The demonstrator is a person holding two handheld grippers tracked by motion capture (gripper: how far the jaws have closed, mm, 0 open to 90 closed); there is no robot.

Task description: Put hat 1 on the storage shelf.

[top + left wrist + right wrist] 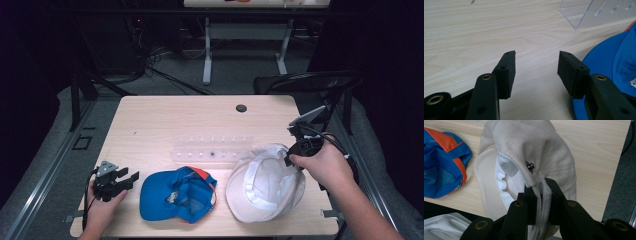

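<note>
A white cap (264,184) lies upside down at the front right of the table. My right gripper (289,159) is shut on its back edge, and the fabric (541,195) is pinched between the jaws and lifted a little. A blue cap with orange trim (176,194) lies upside down at the front middle. My left gripper (131,179) rests open on the table just left of the blue cap (616,57), with bare wood between its fingers (509,72).
A clear plastic rack (212,148) lies across the middle of the table (150,120), behind both caps. A round cable hole (241,108) sits near the far edge. A black chair (305,82) stands past the table's far right corner.
</note>
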